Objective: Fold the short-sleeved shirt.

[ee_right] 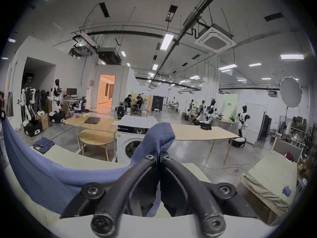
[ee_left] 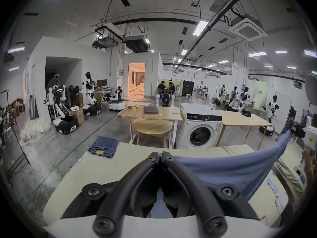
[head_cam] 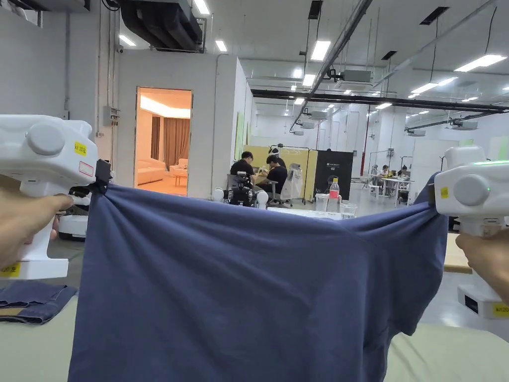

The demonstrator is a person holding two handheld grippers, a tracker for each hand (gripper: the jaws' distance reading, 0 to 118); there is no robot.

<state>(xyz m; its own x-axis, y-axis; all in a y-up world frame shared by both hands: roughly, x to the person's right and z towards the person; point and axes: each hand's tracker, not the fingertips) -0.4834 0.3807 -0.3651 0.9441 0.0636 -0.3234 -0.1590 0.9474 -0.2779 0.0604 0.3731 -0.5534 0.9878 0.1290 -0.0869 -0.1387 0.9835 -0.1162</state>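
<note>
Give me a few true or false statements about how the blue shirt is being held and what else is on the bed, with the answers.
1. Both grippers are shut on the shirt. True: left gripper and right gripper each pinch it.
2. The shirt lies flat on the bed. False: it hangs stretched between the grippers above the bed.
3. Folded jeans sit on the bed. True.
4. The jeans are on the washing machine. False: the washing machine stands beyond the bed.

The short-sleeved shirt is plain dark blue and hangs spread in the air, stretched wide by its top edge, which sags slightly in the middle. A sleeve droops at the right. Its lower part falls toward the pale green tabletop.
</note>
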